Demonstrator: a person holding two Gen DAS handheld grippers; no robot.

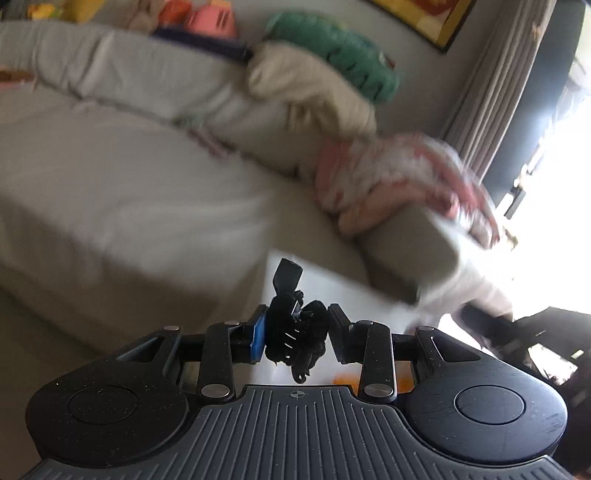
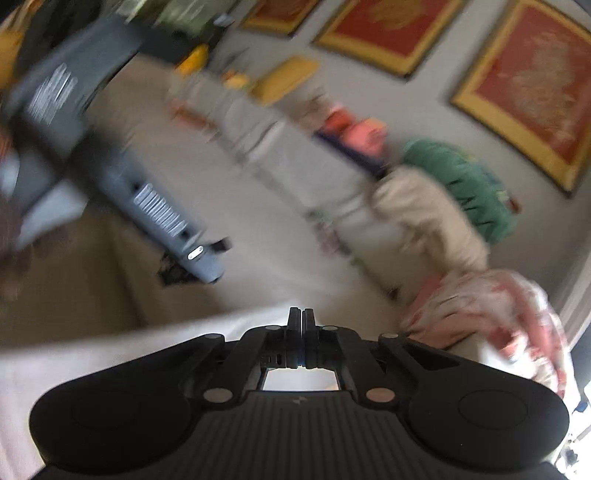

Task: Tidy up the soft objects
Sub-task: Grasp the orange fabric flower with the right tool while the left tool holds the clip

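Nearest the left wrist camera, the left gripper (image 1: 295, 338) is clamped on a small black hair claw clip (image 1: 291, 325), whose toothed end hangs below the pads and whose handle sticks up above them. In the right wrist view the right gripper (image 2: 302, 325) has its jaws pressed together with nothing between them. No writing can be read anywhere; both views are smeared by motion blur.

Just beyond the grippers lies a white surface (image 2: 147, 339), cut off by the gripper bodies, so I cannot tell what it is. Behind it runs a grey sofa (image 1: 129, 177). On its arm rests a pink and white patterned cloth (image 1: 399, 177). Farther along the backrest sit a cream cushion (image 1: 310, 88), a green plush toy (image 1: 332, 48) and a pink toy (image 1: 214, 18), all too blurred to identify further. On the wall hang red pictures with yellow frames (image 2: 524, 85). At upper left of the right view, the other gripper's grey body shows as a streak.
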